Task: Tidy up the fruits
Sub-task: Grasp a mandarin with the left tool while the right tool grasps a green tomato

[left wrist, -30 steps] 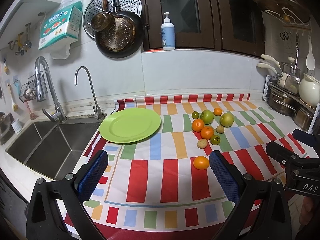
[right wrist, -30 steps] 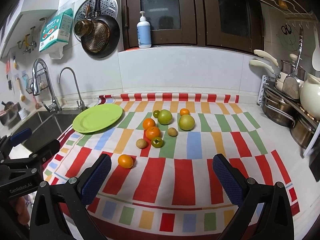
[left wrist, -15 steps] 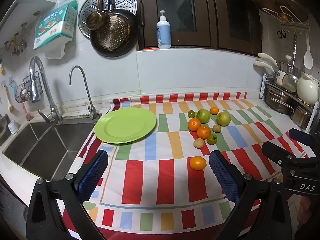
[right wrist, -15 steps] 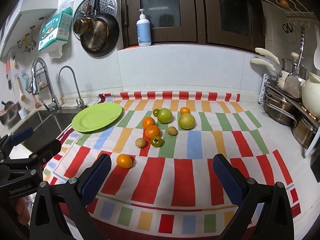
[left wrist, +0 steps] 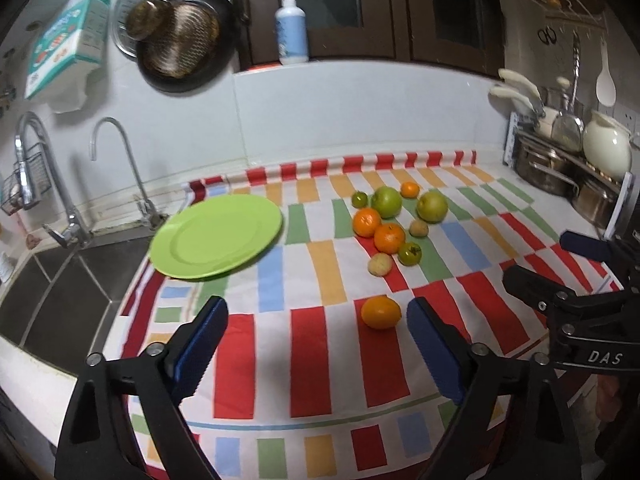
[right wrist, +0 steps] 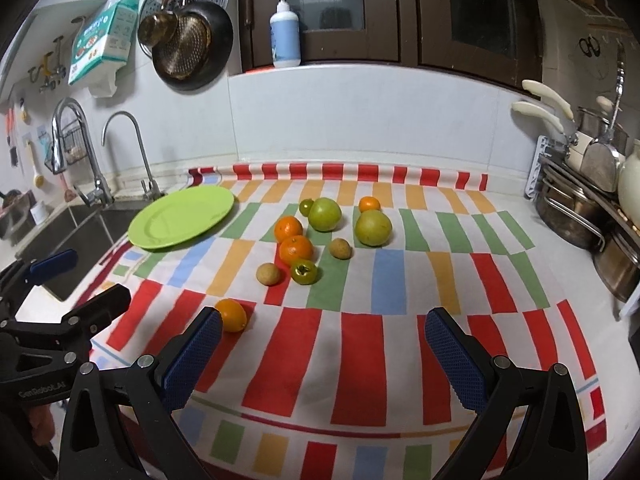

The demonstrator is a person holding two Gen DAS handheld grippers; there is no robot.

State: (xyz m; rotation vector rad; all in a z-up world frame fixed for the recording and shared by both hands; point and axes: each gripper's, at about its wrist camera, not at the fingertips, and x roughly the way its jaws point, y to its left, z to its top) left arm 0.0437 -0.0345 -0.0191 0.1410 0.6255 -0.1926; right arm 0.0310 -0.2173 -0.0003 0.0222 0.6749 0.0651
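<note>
Gaping, both claws hold nothing; only the right-wrist view hides the lone orange (right wrist: 231,315) partly.

— What sort of place is this?
— A home kitchen: a sink (left wrist: 60,292) with two taps (left wrist: 120,160), pans (right wrist: 188,52) hung on the tiled wall, and pots (right wrist: 576,216) racked by the worktop (right wrist: 560,280).
— Anything else?
— A soap bottle (right wrist: 285,36) on the ledge.
</note>
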